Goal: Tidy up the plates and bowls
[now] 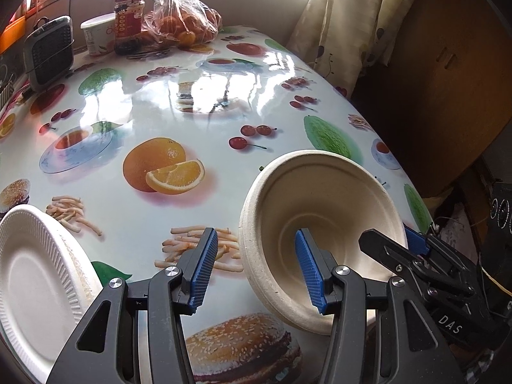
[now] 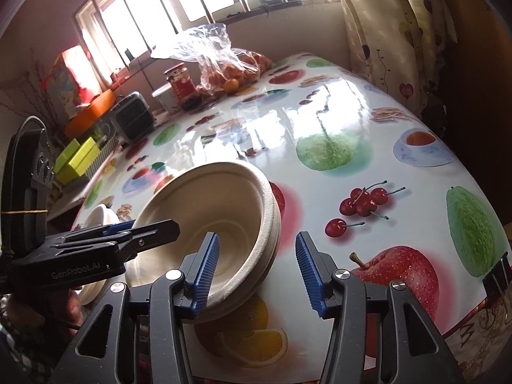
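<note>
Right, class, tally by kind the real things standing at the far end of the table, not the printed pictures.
Red-labelled glass jar: 1
White plastic tub: 1
Clear plastic bag of oranges: 1
Grey box-shaped fan: 1
Total: 4

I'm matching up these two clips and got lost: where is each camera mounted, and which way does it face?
Left wrist view: on the left gripper, looking down its fingers across the table toward the window; the right gripper enters from the right, and a white plate lies at left.
Right wrist view: on the right gripper, facing the same way; the left gripper enters from the left.
Shared: the tilted bowl, bag of oranges, red jar.
</note>
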`<state>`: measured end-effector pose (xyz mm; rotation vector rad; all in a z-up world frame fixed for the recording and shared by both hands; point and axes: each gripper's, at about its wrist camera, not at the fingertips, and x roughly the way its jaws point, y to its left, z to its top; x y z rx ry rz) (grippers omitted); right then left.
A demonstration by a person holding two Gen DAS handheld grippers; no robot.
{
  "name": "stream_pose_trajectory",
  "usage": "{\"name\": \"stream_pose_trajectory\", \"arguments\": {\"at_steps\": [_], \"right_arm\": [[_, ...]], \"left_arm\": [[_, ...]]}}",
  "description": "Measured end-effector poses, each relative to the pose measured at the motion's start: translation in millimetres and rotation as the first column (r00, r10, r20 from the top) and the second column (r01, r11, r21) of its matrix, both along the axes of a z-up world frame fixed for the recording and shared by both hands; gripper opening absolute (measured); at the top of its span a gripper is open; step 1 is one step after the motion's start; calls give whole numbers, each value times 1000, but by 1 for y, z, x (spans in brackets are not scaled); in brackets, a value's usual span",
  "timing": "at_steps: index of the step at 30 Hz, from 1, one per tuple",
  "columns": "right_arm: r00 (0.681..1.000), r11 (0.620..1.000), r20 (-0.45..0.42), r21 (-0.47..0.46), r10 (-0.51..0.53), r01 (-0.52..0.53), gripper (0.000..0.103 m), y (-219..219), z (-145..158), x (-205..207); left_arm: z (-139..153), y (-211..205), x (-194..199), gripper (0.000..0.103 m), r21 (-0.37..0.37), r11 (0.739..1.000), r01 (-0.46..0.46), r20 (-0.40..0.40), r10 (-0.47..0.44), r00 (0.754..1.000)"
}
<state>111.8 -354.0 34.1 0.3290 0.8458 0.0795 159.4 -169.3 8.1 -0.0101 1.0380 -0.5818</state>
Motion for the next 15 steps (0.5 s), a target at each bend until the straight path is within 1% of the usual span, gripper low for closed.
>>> {"name": "stream_pose_trajectory", "arguments": {"at_steps": [2,3,8,15], "right_arm": [[1000,1000,1,-2,-2,2,44,0,0,0],[1000,1000,1,-3,-1,1,43,1,0,0],[1000,1000,0,-2,4,-4,37,4,-1,1],[1000,1000,0,-11,15,-15,33,8,-2,-1]], "left_arm": [[-1,0,0,46,0,1000,2,-2,-2,1000],[-1,-1,0,45,0,1000,4,-3,-4,1000],[-1,-2,0,42,0,1000,7,-5,-7,1000],[-2,-3,-1,42,0,1000,9,-7,-9,1000]]}}
